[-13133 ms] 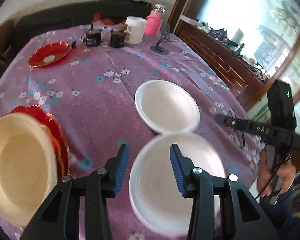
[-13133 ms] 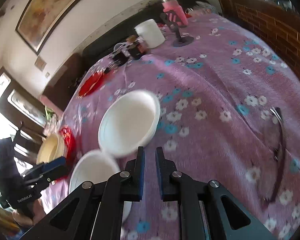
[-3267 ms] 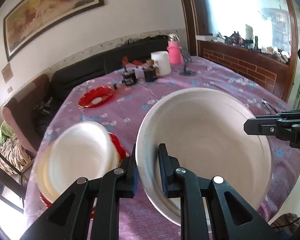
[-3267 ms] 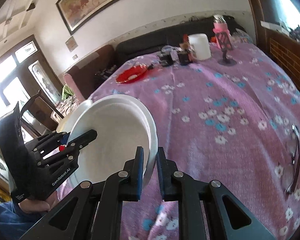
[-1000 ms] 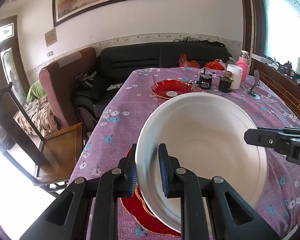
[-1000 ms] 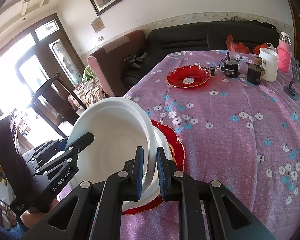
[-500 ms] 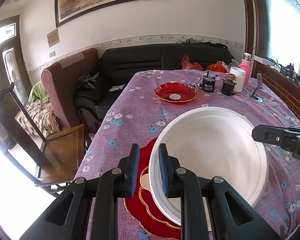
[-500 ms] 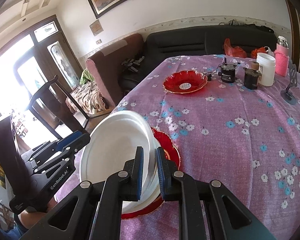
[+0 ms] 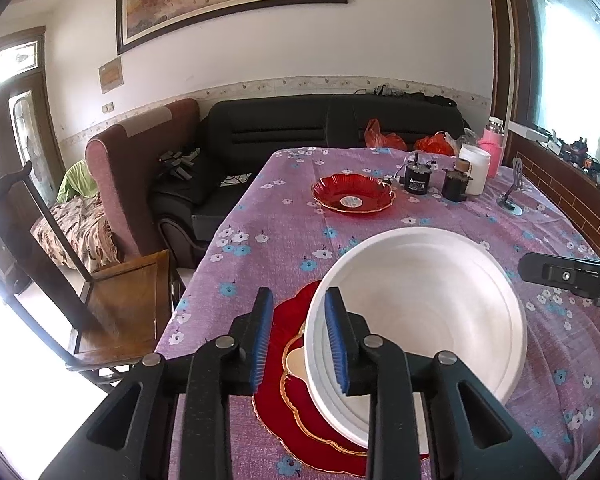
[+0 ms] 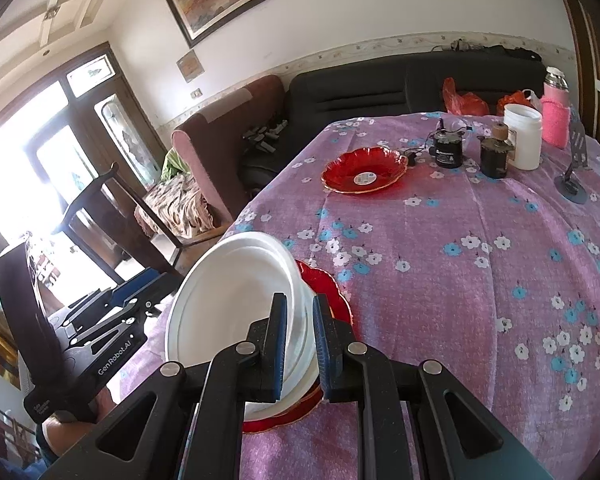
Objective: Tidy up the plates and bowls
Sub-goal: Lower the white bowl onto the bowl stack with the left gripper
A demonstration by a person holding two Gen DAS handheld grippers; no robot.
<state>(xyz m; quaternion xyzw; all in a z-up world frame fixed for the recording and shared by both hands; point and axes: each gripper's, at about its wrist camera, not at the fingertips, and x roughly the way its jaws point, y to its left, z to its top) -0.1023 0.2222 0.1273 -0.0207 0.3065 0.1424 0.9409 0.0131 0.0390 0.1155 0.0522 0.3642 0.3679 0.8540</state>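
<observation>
White bowl (image 9: 420, 312) set on stack; L tongs (image 9: 296, 336) just opened, rim between; R tongs (image 10: 300, 344) clamped on rim. Red dish (image 9: 352, 196) left.

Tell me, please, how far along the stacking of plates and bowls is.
Nearly done: the white bowls sit nested on the red plates near the table's edge. The left gripper has just been opening and has let go of the rim; the right gripper grips the top bowl's opposite rim. The red scalloped dish remains apart.
</observation>
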